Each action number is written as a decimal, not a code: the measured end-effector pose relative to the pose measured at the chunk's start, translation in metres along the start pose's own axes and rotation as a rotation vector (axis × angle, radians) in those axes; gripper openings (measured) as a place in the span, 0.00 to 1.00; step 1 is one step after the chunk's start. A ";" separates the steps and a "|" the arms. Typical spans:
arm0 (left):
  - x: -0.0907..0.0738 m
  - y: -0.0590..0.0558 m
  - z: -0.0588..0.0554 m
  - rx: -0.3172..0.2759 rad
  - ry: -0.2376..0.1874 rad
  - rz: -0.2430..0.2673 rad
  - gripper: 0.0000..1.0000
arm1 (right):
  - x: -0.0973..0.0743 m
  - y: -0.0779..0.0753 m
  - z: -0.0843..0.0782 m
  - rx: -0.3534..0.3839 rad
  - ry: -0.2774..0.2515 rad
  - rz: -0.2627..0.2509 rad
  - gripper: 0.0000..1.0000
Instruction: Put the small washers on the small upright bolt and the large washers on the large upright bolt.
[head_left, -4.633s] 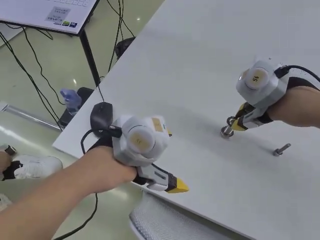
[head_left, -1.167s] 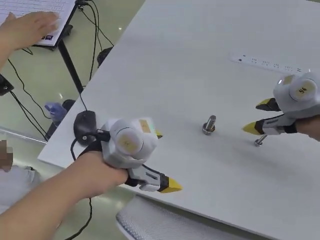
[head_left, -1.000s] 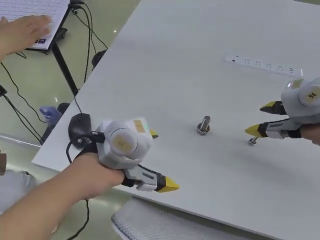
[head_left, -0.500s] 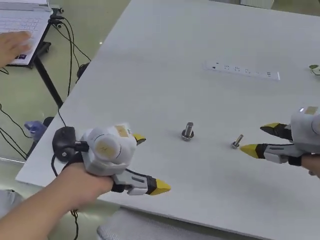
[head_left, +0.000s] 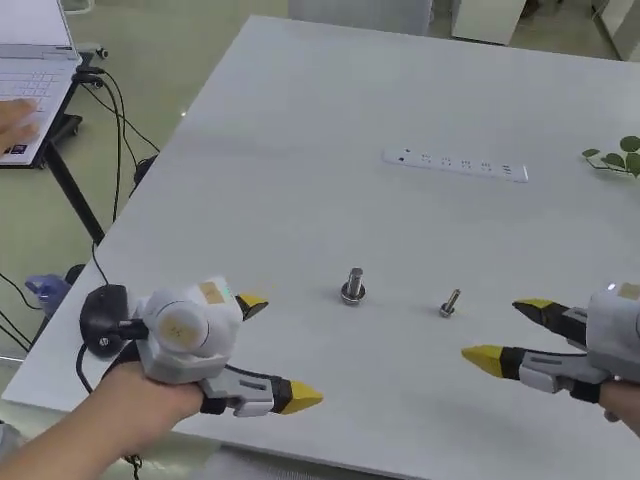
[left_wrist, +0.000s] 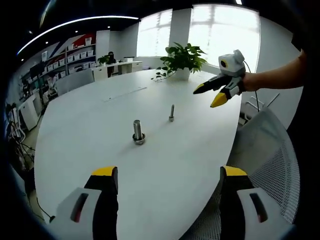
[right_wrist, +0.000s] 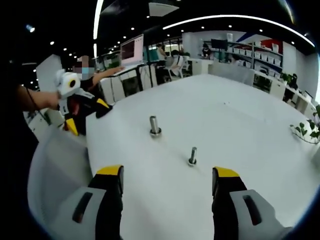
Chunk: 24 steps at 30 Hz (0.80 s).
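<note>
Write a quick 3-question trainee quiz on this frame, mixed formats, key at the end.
1. True or false: the left gripper is shut on a washer.
2. The large bolt and the small bolt stand upright on the table. Which is nearer the right gripper? A. large B. small
3. Fill in: in the head view, the long white thing lying on the table beyond both bolts is a ______.

Key
1. False: its jaws are open and hold nothing.
2. B
3. power strip
</note>
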<state>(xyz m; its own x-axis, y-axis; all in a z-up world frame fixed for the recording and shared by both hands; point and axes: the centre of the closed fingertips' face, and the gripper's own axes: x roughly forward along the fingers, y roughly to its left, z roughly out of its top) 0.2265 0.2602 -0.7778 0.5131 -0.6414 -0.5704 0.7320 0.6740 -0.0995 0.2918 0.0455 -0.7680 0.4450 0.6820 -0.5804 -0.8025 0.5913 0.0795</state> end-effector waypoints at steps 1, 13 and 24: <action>0.000 0.000 0.001 -0.012 -0.008 -0.001 0.84 | -0.002 0.000 -0.001 -0.007 -0.013 -0.003 0.75; 0.001 -0.003 0.005 -0.043 -0.026 -0.004 0.85 | -0.008 0.019 -0.009 -0.018 -0.065 0.053 0.86; 0.003 -0.009 -0.003 -0.049 -0.013 -0.007 0.87 | -0.009 0.024 -0.029 0.022 -0.043 0.057 0.93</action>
<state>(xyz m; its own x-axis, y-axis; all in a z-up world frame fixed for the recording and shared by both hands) 0.2202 0.2533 -0.7807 0.5143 -0.6508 -0.5586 0.7128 0.6866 -0.1436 0.2570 0.0413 -0.7848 0.4159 0.7323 -0.5392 -0.8184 0.5599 0.1293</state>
